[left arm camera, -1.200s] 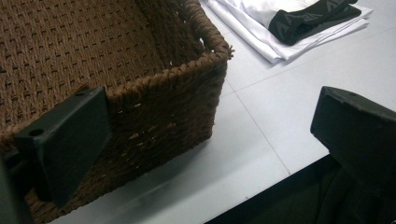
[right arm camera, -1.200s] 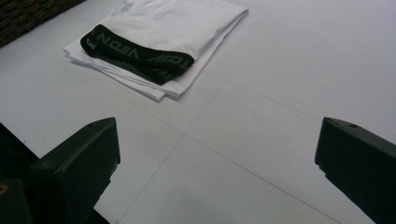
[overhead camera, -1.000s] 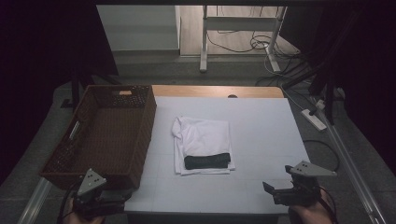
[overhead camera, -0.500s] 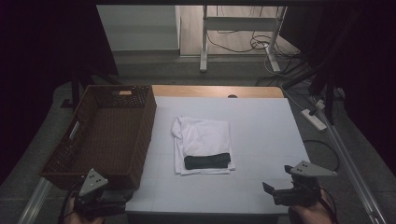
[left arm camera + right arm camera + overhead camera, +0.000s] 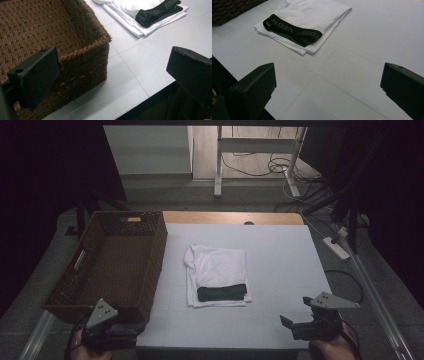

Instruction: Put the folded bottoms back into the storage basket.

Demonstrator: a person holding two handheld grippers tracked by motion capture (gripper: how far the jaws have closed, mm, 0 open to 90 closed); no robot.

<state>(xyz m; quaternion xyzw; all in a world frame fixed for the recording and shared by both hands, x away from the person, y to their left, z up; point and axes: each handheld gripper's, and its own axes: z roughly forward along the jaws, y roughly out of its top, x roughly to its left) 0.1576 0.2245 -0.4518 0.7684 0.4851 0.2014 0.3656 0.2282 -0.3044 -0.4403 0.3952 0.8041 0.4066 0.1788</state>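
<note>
While jaws spread: grippers at table edge.

Dim room, grey floor, white desk frame behind

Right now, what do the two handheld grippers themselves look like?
Both are dark, boxy units. The left gripper and right gripper each carry a grey three-cornered plate with small dots on top. Their jaws are flat black blocks, and a dark cable trails by each hand. No sleeves can be made out.
</note>
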